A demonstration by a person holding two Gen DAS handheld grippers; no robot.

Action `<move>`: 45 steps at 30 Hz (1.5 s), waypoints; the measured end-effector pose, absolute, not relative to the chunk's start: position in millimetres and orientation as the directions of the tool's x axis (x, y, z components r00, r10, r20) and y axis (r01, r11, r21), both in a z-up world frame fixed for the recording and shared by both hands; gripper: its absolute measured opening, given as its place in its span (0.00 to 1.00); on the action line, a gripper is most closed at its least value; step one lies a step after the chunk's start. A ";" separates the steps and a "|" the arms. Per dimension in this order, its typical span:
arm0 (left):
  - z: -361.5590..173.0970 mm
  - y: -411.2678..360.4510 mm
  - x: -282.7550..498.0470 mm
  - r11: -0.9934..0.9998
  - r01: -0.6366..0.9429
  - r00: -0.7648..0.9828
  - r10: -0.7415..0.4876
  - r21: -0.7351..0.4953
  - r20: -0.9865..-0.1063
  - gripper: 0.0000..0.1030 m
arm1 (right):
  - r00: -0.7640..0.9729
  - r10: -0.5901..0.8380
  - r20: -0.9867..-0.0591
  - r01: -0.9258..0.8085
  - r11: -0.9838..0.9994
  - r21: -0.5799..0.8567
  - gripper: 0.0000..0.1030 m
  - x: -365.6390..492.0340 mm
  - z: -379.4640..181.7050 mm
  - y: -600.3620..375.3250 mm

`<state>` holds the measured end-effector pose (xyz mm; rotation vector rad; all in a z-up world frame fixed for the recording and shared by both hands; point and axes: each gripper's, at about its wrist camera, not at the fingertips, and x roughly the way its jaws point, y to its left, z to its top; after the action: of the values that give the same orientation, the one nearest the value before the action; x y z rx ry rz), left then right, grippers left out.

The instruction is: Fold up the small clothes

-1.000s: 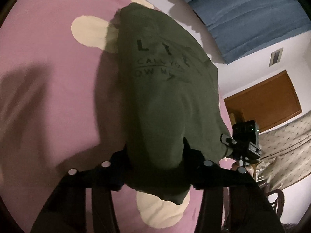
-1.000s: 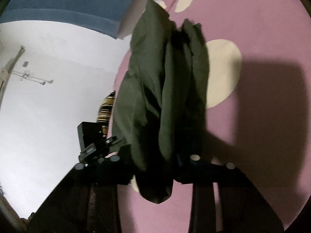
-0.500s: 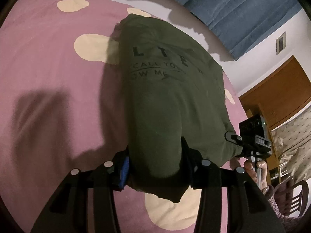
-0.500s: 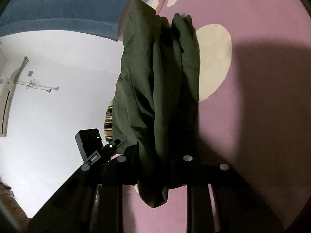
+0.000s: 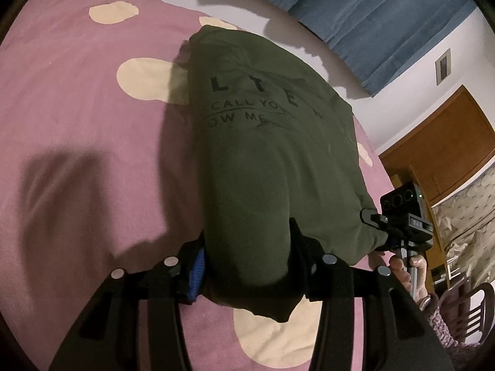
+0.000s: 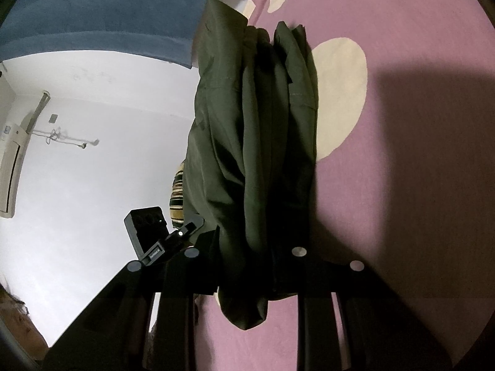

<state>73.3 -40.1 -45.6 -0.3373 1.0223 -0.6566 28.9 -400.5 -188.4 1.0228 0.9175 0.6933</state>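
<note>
Left gripper (image 5: 247,266): jaws clamped on a thick bunched edge of the green shirt (image 5: 266,160); angled downward toward the bed cover (image 5: 77,130).
Right gripper (image 6: 247,253): jaws clamped on another gathered edge of the same shirt (image 6: 256,142); pointed only slightly below level, with the wall (image 6: 92,185) beyond it.
Right hand (image 5: 408,272): seen from the left wrist view, wrapped around the handle under the right gripper; a knitted sleeve (image 5: 439,324) covers the wrist.
Left hand: not visible in either view.
Shirt position: held up between the two grippers, its printed front facing the left camera, the far end hanging toward the bed cover; whether that end touches the cover is probably not decidable from these angles.
Shirt condition: several vertical folds hang side by side in the right wrist view.
Count, garments: one green shirt.
Count, grippers: two, both gripping cloth.
Count, cream spots on the cover: at least four in the left wrist view.
Surroundings: blue curtain (image 5: 386,15) behind the bed, wooden door (image 5: 448,145) at the right.
</note>
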 end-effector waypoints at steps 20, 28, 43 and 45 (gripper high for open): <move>-22.7 -62.1 37.2 0.905 0.350 0.560 -0.409 -0.242 -0.721 0.69 | 0.565 0.774 -0.287 -0.032 0.368 0.929 0.40 2.0 -180.6 -407.3; -18.9 -69.6 5.7 0.952 0.274 0.634 -0.283 -0.133 -0.719 0.83 | 0.619 0.734 -0.281 -0.021 0.373 0.928 0.65 -20.5 -170.8 -399.8; -3.0 -73.7 -28.3 0.987 0.158 0.697 -0.133 -0.030 -0.704 0.83 | 0.699 0.266 -0.664 0.048 0.909 0.414 0.90 -44.0 -122.8 -314.1; -2.6 -75.4 -32.2 0.989 0.148 0.704 -0.112 -0.010 -0.702 0.83 | 0.698 0.239 -0.675 0.031 0.932 0.362 0.90 -44.5 -120.8 -302.5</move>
<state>-32.2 -75.4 -2.6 0.0486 0.7771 -0.1444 -44.5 -302.5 -120.8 0.3630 0.7946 0.1189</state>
